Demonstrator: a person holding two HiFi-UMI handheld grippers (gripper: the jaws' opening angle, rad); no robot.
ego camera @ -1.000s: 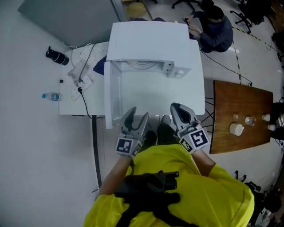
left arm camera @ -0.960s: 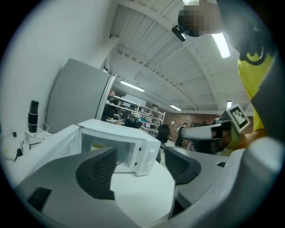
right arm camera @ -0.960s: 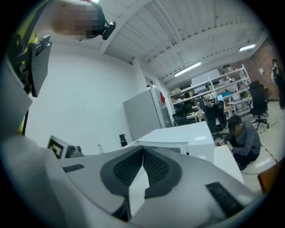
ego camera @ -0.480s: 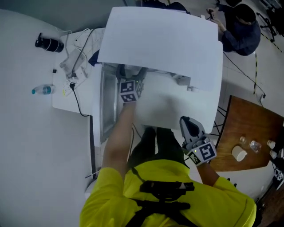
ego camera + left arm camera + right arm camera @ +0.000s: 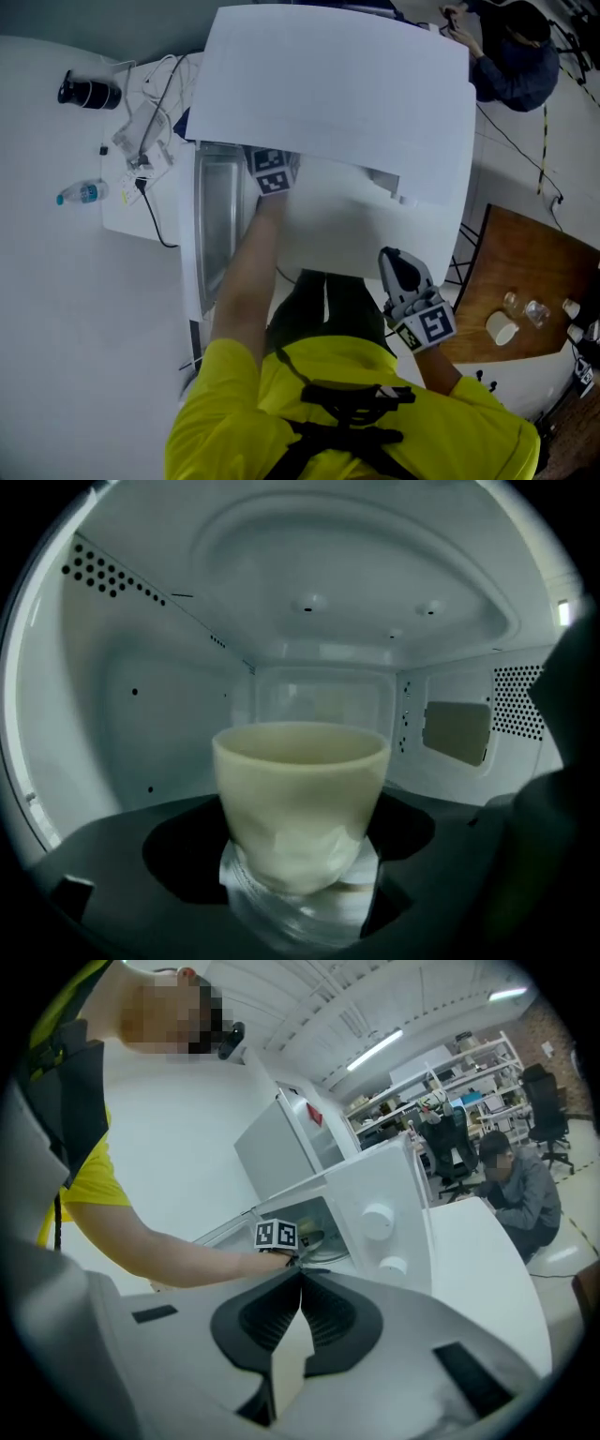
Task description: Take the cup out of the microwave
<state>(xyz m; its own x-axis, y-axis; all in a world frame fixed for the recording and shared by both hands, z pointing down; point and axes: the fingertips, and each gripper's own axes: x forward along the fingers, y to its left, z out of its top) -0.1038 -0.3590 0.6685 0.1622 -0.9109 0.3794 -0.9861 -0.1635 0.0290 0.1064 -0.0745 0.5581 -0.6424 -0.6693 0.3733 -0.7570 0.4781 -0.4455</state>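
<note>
Though thick-walled in look, judged light, stiff and breakable: cup point(image 5: 300, 799), cream, handleless, tapering to a narrow foot. Stands upright on glass tray point(image 5: 314, 919) inside microwave point(image 5: 337, 84), at 12 o'clock from person. Best taken across mid-wall, at 3 and 9 o'clock, above the foot; smooth, likely slippery.
Left gripper point(image 5: 272, 171): jaws wide, closing, cup between them, pads not yet pressing.
Right gripper point(image 5: 301, 1283): at 4 o'clock in head view, jaws together, empty.

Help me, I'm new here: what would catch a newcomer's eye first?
A cream cup stands upright on the glass plate inside the microwave, filling the left gripper view. From the head view, a bare arm reaches into it, while the right gripper hangs outside, fingers together.
</note>
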